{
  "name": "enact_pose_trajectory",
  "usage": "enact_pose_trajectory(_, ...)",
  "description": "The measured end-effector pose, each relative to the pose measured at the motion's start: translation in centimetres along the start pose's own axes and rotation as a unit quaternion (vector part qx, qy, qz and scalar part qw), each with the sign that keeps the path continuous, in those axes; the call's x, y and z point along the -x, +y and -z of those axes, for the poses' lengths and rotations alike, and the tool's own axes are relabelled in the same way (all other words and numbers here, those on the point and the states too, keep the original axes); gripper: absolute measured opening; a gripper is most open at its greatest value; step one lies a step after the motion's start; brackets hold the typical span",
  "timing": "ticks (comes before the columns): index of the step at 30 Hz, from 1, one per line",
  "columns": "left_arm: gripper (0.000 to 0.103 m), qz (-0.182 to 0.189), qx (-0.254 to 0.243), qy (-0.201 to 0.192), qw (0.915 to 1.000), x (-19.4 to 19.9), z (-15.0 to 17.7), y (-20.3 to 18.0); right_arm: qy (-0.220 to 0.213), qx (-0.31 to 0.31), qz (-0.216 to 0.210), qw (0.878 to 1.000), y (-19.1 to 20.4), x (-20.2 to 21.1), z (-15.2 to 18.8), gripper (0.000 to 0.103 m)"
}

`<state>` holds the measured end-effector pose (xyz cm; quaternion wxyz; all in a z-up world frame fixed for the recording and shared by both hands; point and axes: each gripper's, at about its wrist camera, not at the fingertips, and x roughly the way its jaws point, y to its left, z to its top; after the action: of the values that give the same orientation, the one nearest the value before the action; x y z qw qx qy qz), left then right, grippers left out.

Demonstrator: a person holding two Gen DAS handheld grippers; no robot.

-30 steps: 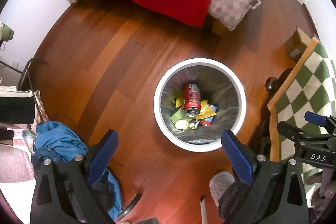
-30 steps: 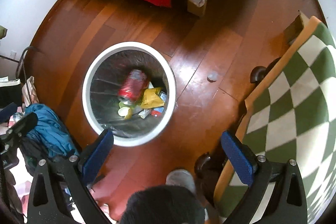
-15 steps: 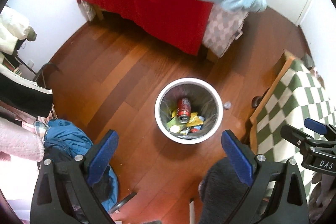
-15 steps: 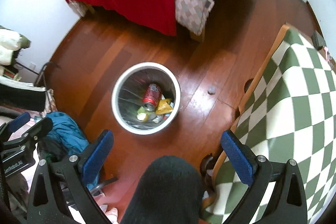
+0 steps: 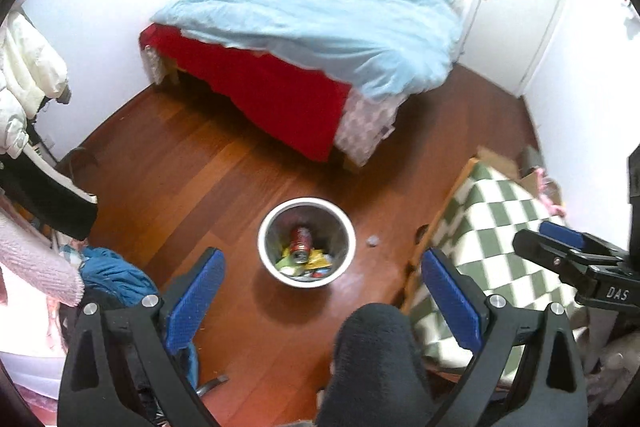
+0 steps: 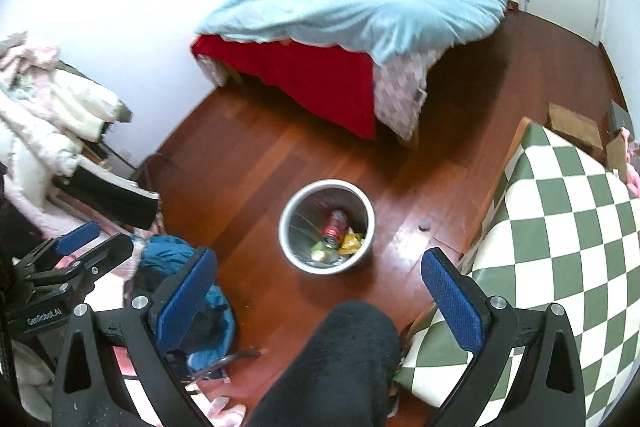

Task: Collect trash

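A white round trash bin (image 5: 267, 227) (image 6: 289, 211) stands on the wooden floor, far below both grippers. Inside lie a red soda can (image 5: 300, 239) (image 6: 334, 223), a yellow wrapper (image 6: 350, 242) and other small scraps. A small grey bit (image 5: 373, 240) (image 6: 424, 225) lies on the floor just right of the bin. My left gripper (image 5: 322, 301) is open and empty, high above the bin. My right gripper (image 6: 318, 297) is open and empty, also high above the bin. Each gripper shows at the other view's edge.
A bed with a red sheet and light blue duvet (image 5: 320, 23) stands at the back. A green-and-white checked table (image 6: 560, 227) is on the right. A clothes rack and a blue garment (image 6: 176, 255) are on the left. The person's dark-clad leg (image 5: 372, 367) is below.
Both grippers have risen well away from the bin, which now looks much smaller. The bed, door and walls have come into view. Both grippers stay open and empty.
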<state>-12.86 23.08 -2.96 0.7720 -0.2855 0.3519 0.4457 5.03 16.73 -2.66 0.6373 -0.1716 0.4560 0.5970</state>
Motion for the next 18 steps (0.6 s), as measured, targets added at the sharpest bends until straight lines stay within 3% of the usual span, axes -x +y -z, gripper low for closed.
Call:
enact_pose_trajectory(10, 0.1, 0.045, 0.01, -0.028, 0.9986, 5.5, -0.5, -0.1, 0.0, 0.027, -0.063, 0.998, 2.5, 7.0, -0.6, 0.103)
enact_pose_trajectory(18, 0.1, 0.043, 0.01, -0.034, 0.9985, 7.3, -0.2, 0.3, 0.016, 0.039, -0.091, 0.995, 3.8, 8.2, -0.4, 0.103)
